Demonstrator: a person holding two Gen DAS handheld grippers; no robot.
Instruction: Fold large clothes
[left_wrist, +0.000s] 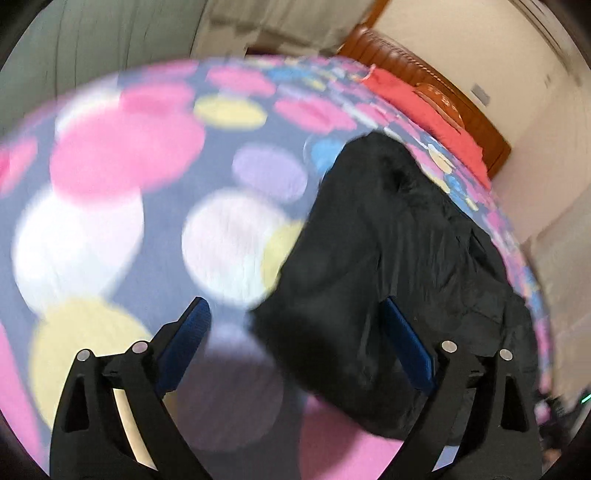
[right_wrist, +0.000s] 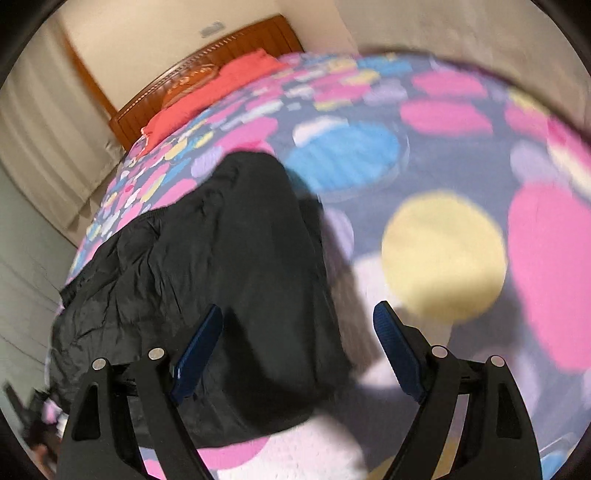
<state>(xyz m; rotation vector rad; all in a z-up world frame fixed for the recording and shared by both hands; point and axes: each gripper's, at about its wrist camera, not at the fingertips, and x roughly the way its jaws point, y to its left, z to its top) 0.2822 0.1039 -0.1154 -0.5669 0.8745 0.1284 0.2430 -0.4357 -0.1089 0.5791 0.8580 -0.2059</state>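
Note:
A black jacket (left_wrist: 391, 266) lies on a bed with a polka-dot cover (left_wrist: 122, 206). In the left wrist view my left gripper (left_wrist: 295, 314) is open, hovering above the jacket's left edge, its right finger over the black fabric and its left over the cover. In the right wrist view the jacket (right_wrist: 221, 266) lies at the left and my right gripper (right_wrist: 299, 314) is open above its right edge, holding nothing. Both views are blurred by motion.
A red pillow (left_wrist: 424, 107) lies at the head of the bed by a wooden headboard (left_wrist: 436, 85); both also show in the right wrist view, pillow (right_wrist: 221, 85) and headboard (right_wrist: 192, 62). Curtains (right_wrist: 44, 147) hang beside the bed.

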